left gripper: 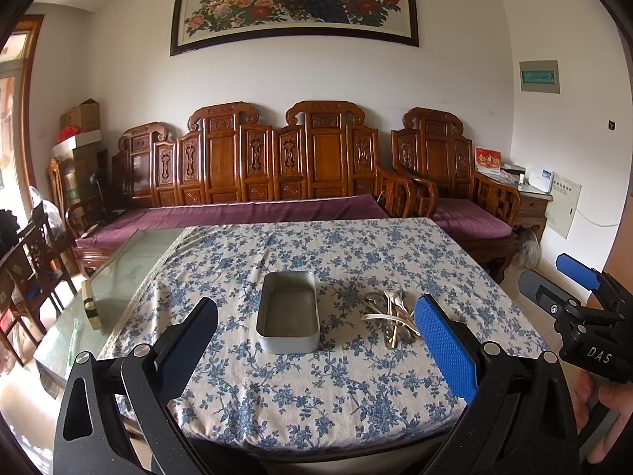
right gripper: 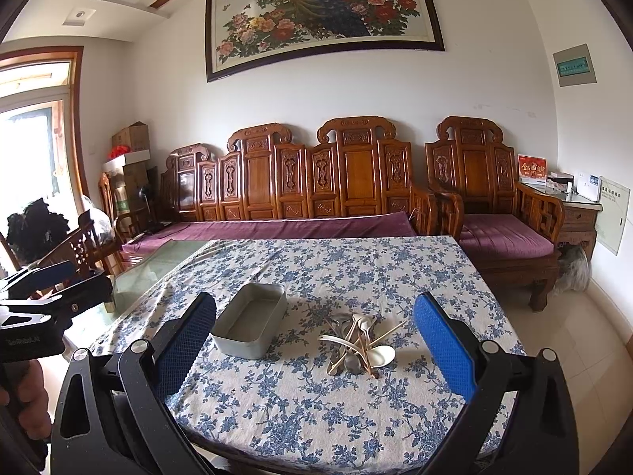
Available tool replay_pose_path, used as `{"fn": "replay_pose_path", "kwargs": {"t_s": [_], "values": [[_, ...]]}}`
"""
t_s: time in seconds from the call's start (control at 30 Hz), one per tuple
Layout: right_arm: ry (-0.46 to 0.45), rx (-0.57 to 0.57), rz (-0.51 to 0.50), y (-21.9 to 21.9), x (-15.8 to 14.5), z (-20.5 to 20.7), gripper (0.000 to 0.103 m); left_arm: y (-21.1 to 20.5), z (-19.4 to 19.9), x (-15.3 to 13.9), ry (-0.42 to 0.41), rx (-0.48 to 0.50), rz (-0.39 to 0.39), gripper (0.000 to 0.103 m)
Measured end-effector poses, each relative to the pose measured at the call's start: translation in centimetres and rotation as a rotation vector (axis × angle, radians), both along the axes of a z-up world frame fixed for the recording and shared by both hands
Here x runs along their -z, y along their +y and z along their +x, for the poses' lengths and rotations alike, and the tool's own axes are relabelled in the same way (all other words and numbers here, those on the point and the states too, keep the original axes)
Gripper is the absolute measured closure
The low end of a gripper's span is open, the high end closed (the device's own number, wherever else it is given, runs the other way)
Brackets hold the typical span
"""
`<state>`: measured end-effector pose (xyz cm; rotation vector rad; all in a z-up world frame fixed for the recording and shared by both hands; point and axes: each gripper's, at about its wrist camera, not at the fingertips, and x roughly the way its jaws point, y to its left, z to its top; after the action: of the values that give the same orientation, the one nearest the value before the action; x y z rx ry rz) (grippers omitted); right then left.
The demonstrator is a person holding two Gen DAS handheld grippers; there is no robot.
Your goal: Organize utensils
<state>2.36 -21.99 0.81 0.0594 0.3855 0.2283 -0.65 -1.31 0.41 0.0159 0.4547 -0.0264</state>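
I see the bench [left gripper: 277,396], covered by a blue-flowered cloth [right gripper: 316,415], with a bare glass strip along its left side. A carved wooden sofa [left gripper: 257,166] stands behind it against the wall.

On the cloth, near the middle, sits a rectangular metal tin [left gripper: 287,312], open side up, with nothing inside that I can see. Just to its right, apart from it, lies the pile of utensils [right gripper: 358,342]: white spoons, metal spoons and light wooden sticks, crossed over one another. The exact count is unclear, as the items overlap.

My left claw [left gripper: 316,340] is held above the near edge of the bench, its jaws spread wide and holding nothing; the tin shows between its fingers. My right claw [right gripper: 314,340] is likewise spread wide and holds nothing; the tin and the utensil pile both show between its fingers. Neither claw touches anything on the bench.
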Motion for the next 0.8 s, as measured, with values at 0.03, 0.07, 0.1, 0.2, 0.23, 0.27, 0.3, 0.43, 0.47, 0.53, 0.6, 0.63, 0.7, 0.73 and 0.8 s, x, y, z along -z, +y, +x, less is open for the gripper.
{"fn": "replay_pose_path", "kwargs": {"t_s": [0.03,0.07,0.1,0.2,0.23,0.27,0.3,0.43,0.47,0.53,0.6,0.63,0.7,0.73,0.8], "values": [[0.000,0.000,0.000,0.1,-0.1,0.0,0.002,0.0,0.0,0.0,0.000,0.000,0.000,0.006],[0.000,0.000,0.000,0.0,0.0,0.0,0.002,0.0,0.0,0.0,0.000,-0.001,0.000,0.006],[0.000,0.000,0.001,0.0,0.0,0.0,0.002,0.0,0.0,0.0,0.000,-0.001,0.000,0.006],[0.000,-0.001,0.001,0.0,-0.1,-0.1,0.003,-0.1,0.0,0.0,0.000,-0.001,0.000,0.006],[-0.001,-0.001,0.001,0.0,-0.2,-0.1,0.003,-0.1,0.0,0.0,0.000,0.000,0.000,0.006],[0.000,-0.001,0.001,0.1,-0.2,-0.1,0.003,-0.1,0.1,0.1,0.001,0.000,0.001,0.006],[0.000,-0.001,0.002,0.0,-0.1,-0.1,0.003,-0.2,0.0,0.1,0.001,0.000,0.001,0.006],[0.004,-0.003,0.002,0.0,-0.3,-0.1,0.002,-0.3,0.2,0.3,0.007,0.004,0.002,0.006],[0.006,-0.005,0.002,0.0,-0.3,0.0,0.002,-0.4,0.4,0.5,0.015,0.008,0.001,0.006],[0.012,-0.007,0.001,-0.2,-0.1,0.4,0.003,-0.5,1.0,1.1,0.040,0.020,0.000,0.006],[0.022,-0.013,-0.005,-0.3,0.3,0.9,0.003,-0.5,1.9,1.9,0.068,0.024,0.008,0.006],[0.027,-0.014,-0.007,-0.6,0.7,1.3,0.003,-0.5,2.4,2.4,0.082,0.026,0.010,0.006],[0.040,-0.015,-0.011,-0.9,1.4,2.1,0.003,-0.5,3.5,3.2,0.114,0.031,0.012,0.006],[0.047,-0.013,-0.013,-1.1,1.7,2.5,0.003,-0.5,4.1,3.8,0.133,0.033,0.015,0.006],[0.061,-0.009,-0.018,-1.5,2.5,3.4,0.003,-0.5,5.3,4.9,0.162,0.040,0.019,0.006]]}}
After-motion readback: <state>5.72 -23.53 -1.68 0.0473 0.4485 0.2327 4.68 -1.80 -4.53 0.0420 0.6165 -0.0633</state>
